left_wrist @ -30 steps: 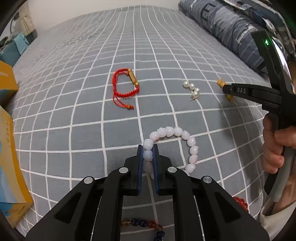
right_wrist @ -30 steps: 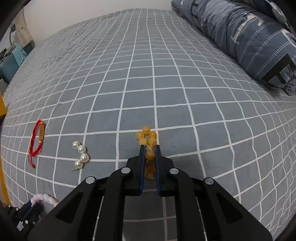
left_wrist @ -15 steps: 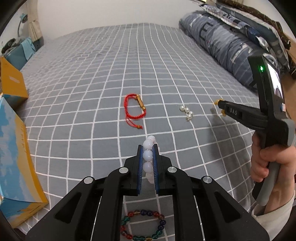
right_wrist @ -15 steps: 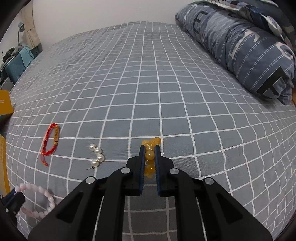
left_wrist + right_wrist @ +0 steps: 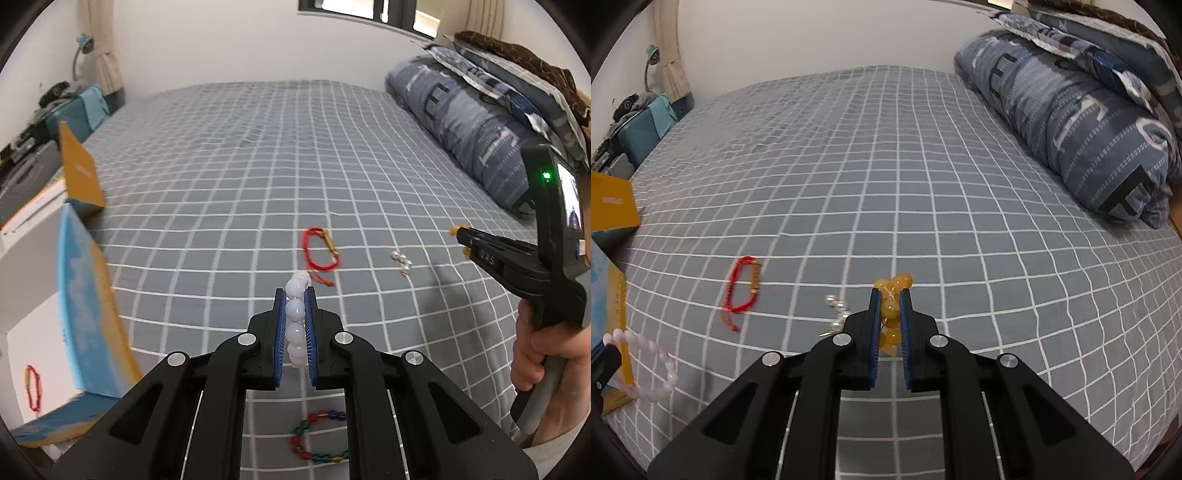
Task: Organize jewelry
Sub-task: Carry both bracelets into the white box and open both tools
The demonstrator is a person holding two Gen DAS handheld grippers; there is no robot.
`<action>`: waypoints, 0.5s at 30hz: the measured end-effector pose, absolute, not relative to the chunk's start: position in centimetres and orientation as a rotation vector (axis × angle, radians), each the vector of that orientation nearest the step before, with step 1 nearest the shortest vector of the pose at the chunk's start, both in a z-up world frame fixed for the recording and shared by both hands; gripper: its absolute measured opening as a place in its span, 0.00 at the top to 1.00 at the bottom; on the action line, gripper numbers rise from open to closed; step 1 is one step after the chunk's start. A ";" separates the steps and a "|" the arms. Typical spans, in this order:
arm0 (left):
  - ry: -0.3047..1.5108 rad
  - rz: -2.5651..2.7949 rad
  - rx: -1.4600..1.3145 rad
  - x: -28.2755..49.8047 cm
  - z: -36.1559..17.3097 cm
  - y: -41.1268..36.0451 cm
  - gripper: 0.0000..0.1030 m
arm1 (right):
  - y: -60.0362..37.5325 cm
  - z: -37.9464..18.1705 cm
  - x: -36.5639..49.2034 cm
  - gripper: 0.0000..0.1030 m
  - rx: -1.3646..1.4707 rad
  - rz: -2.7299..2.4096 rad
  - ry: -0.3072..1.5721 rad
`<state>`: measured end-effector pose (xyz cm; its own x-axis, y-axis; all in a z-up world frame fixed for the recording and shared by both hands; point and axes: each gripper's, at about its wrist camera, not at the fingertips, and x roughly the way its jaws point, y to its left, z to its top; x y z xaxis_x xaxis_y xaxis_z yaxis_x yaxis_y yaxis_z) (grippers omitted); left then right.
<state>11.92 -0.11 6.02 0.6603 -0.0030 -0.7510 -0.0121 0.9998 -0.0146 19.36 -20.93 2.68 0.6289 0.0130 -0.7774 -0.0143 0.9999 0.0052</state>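
Observation:
My left gripper is shut on a pale pink bead bracelet, held above the grey checked bed; the same bracelet hangs at the left edge of the right wrist view. My right gripper is shut on an amber bead bracelet, also lifted off the bed; it shows at the right in the left wrist view. On the bedspread lie a red cord bracelet, a small pearl piece and a multicoloured bead bracelet.
An open blue and yellow box with a white inside stands at the left edge of the bed; another red bracelet lies in it. A rolled blue duvet lines the right side. A person's hand holds the right gripper.
Both grippers have risen from the bed, each carrying its bracelet; the pink bracelet lifted clear of the bedspread. The views now take in more of the room and the box at the left.

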 end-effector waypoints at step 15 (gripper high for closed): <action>0.782 0.140 -0.079 7.7 10.4 7.6 0.91 | -10.3 6.6 16.5 0.91 -0.071 0.167 0.848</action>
<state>7.66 7.60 10.44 0.7007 0.0967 -0.7068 -0.1553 0.9877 -0.0188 16.49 -10.31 6.63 0.6496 0.1180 -0.7511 -0.1748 0.9846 0.0035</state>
